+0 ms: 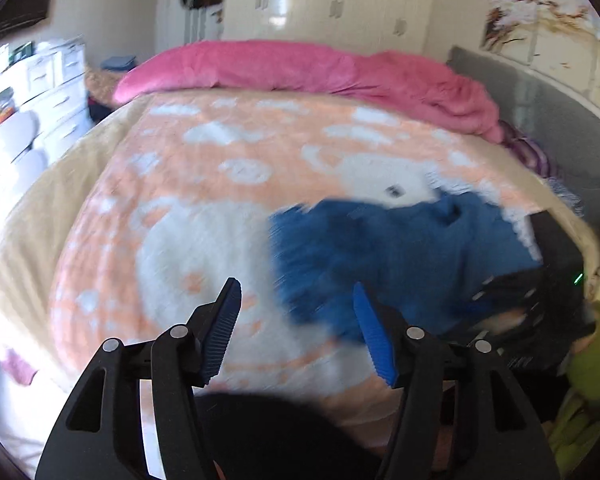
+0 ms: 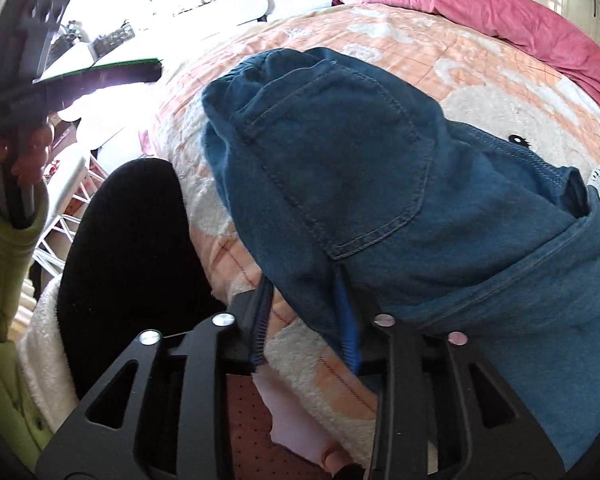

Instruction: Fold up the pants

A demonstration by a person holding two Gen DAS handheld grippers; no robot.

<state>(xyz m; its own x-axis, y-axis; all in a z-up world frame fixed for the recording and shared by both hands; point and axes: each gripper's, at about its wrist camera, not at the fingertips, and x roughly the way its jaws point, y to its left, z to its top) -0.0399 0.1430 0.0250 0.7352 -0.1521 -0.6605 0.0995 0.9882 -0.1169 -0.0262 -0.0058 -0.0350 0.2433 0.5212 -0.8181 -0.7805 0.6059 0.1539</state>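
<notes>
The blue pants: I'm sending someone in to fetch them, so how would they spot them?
Find the bed with the peach-and-white blanket and the pink duvet bunched along its far side. The blue pants lie heaped on the blanket: the only denim there, with a stitched back pocket facing up.

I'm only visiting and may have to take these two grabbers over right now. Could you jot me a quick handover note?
Left gripper: open, nothing in it, over the blanket beside the jeans.
Right gripper: open at the jeans' near edge; cloth lies by its pads, not pinched.
Jeans: bunched on the bed, back pocket up.
Done: seemingly one rough fold.
Left: flatten, fold neatly.
</notes>
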